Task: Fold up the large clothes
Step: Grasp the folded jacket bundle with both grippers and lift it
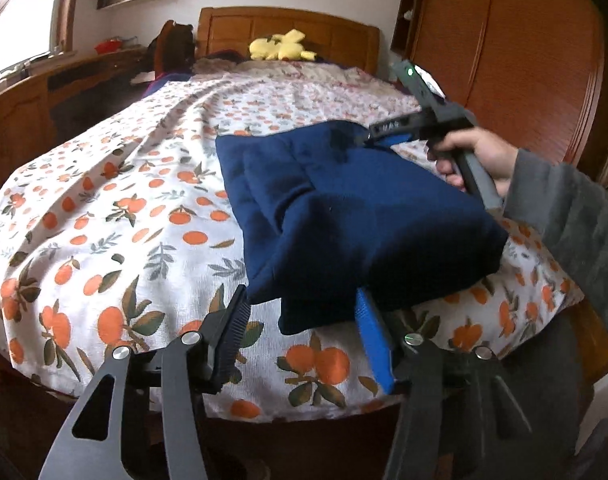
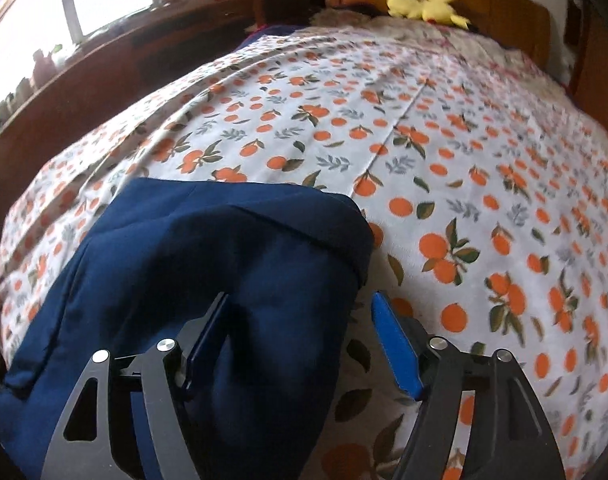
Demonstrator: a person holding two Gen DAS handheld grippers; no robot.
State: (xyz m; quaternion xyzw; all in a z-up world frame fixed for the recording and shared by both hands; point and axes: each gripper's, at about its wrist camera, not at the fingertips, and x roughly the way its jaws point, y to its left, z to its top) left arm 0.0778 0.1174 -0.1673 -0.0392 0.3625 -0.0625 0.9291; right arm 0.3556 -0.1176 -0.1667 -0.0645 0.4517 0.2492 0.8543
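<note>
Both sets of fingers are standing released around the folded navy garment point(image 1: 368, 216); the left gripper point(image 1: 304, 312) is straddling its near corner; the right gripper point(image 2: 300, 320) should be pressing the far edge flat on the bed point(image 1: 104, 208).

Folded navy-blue fabric garment point(image 1: 344, 208): near hem covers the tip of the left gripper's blue-padded finger point(image 1: 370, 320); in the right wrist view its near portion runs off the lower edge. Orange-print white bedsheet point(image 2: 524, 220) blurs rightward. Shelf items beyond, indistinct.

garment point(image 1: 344, 208): 1 | plush toy point(image 1: 282, 46): 1 | gripper point(image 1: 304, 312): 2 | bed point(image 1: 104, 200): 1
</note>
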